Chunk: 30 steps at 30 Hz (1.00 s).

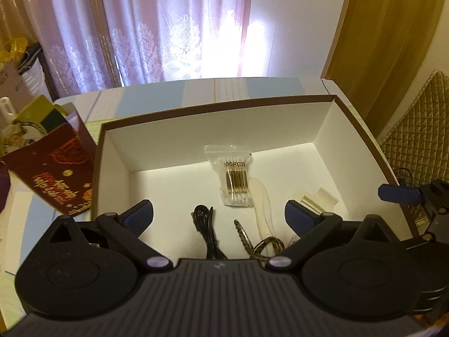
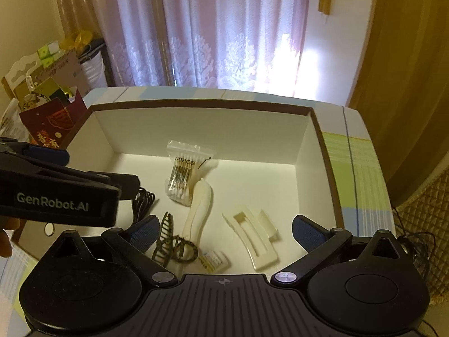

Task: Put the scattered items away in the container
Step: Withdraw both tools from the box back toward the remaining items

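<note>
A brown-rimmed box with white inside [image 1: 219,129] [image 2: 202,123] sits on the table. In it lie a bag of cotton swabs [image 1: 234,178] [image 2: 183,175], a cream handled item [image 1: 262,207] [image 2: 199,205], a coiled black cable [image 1: 206,227] [image 2: 144,199], a leopard-print hair clip [image 1: 261,243] [image 2: 174,241], a cream hair claw [image 2: 254,234] and a small packet [image 2: 214,261]. My left gripper [image 1: 219,213] hovers open over the box's near side, holding nothing. My right gripper [image 2: 224,231] is open and empty above the claw.
A red paper bag with gold lettering [image 1: 60,174] [image 2: 54,125] stands left of the box, with cartons behind it. Pink curtains hang behind the table. A quilted chair back [image 1: 418,140] is at the right. The striped tablecloth [image 2: 353,163] shows right of the box.
</note>
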Each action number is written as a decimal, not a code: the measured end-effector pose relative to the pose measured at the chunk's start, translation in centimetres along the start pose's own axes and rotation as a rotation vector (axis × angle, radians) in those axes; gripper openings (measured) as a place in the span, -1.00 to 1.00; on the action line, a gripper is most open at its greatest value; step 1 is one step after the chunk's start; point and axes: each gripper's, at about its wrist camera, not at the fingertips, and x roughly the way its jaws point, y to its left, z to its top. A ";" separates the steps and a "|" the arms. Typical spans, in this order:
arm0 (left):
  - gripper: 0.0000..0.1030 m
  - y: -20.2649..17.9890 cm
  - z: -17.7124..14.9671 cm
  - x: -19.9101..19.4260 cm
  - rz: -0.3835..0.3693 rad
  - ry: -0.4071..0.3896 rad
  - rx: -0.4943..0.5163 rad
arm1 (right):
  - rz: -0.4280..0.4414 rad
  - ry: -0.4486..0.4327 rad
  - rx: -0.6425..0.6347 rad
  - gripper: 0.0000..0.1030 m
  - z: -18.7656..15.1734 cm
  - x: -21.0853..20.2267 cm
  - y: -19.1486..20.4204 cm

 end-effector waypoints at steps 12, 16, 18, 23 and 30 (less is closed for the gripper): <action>0.93 -0.7 -2.8 -4.7 -0.020 -0.035 -0.019 | -0.022 -0.055 0.036 1.00 -2.5 -4.6 0.2; 0.93 -1.0 -4.0 -6.1 -0.010 -0.038 -0.020 | -0.015 -0.072 0.048 1.00 -3.4 -6.0 0.3; 0.94 -1.0 -4.6 -6.9 -0.011 -0.041 -0.025 | -0.013 -0.075 0.052 1.00 -3.8 -6.7 0.4; 0.97 -0.7 -6.4 -8.4 -0.024 -0.031 -0.045 | 0.006 -0.068 0.063 1.00 -5.4 -8.1 0.5; 0.97 0.0 -9.3 -10.5 -0.025 -0.028 -0.074 | 0.030 -0.074 0.101 1.00 -7.8 -9.9 0.2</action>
